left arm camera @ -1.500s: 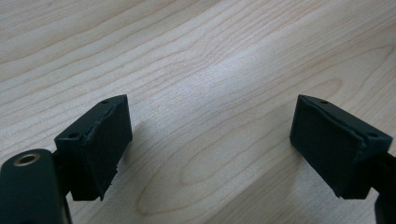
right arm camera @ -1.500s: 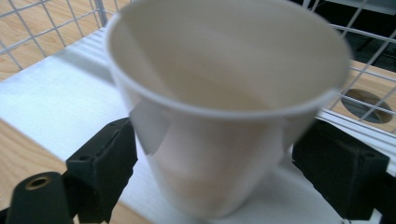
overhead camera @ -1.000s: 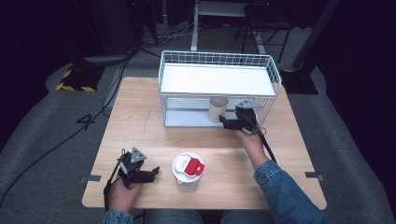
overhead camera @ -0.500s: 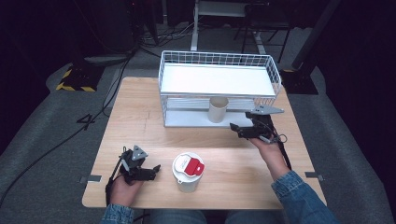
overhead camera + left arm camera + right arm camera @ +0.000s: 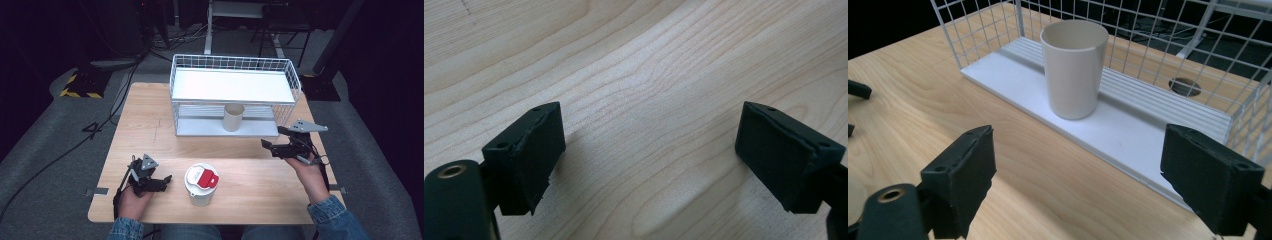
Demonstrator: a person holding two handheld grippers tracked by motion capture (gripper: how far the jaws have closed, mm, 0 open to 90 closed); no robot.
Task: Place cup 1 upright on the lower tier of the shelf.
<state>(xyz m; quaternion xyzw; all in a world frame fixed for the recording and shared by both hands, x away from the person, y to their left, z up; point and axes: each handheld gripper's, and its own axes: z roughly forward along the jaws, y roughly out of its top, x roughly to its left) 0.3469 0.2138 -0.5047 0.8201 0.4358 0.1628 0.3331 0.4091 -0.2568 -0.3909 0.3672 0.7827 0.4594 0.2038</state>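
Beige cup on rack's lower shelf, both tools empty.
Smooth tapered cup [image 5: 1074,67] upright, frame centre, in white wire rack [image 5: 235,85]; right tool [image 5: 1093,185] wide; left tool [image 5: 649,165] wide over grained wood worktop [image 5: 634,75].

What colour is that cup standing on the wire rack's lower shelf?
Plain cream, no pattern: the smooth cream cup shows best in the right gripper view.

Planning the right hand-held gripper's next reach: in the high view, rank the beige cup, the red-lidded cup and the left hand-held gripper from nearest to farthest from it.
From the right hand-held gripper:
1. Beige cup, up and to its left on the rack's lower shelf.
2. Red-lidded cup, toward the table's front edge, left of it.
3. Left hand-held gripper, farthest, at the table's front left.
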